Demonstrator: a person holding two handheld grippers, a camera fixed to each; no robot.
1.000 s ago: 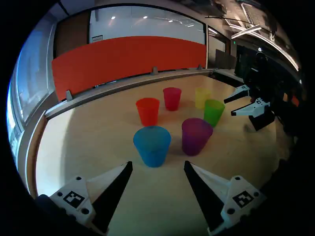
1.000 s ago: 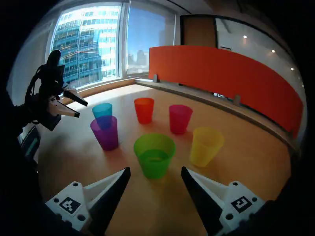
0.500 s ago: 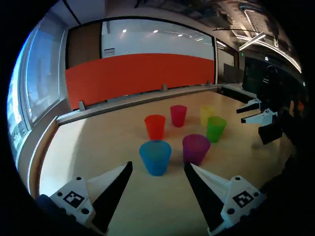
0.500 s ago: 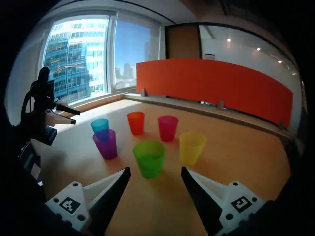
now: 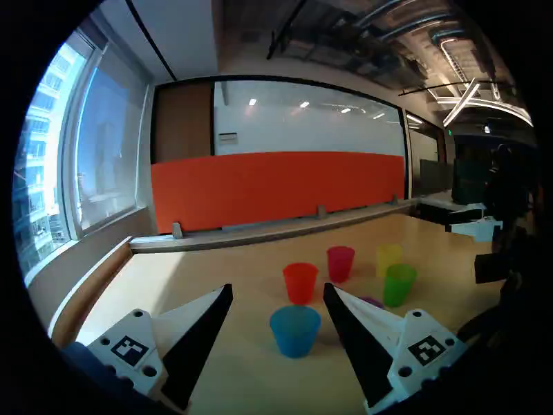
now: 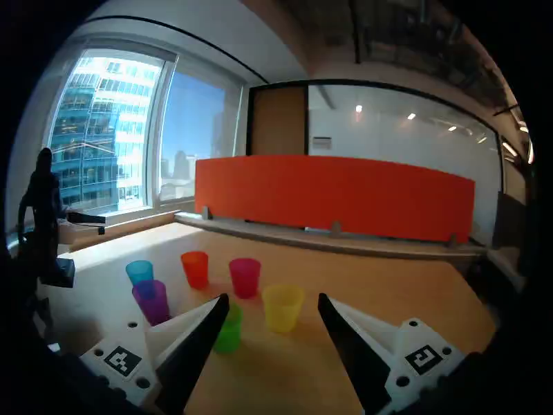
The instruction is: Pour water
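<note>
Coloured cups (image 6: 283, 308) stand clustered on the worktop (image 6: 394, 287). Left gripper (image 5: 277, 285) and right gripper (image 6: 272, 296) fingers both spread apart, holding nothing.

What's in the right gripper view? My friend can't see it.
Six small plastic cups, blue, purple, orange, pink, yellow and green, stand on a pale wooden table. The open, empty right claw points toward them, with an orange wall panel behind.

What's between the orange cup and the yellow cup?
The pink cup stands between the orange cup and the yellow cup; the right gripper view shows it.
</note>
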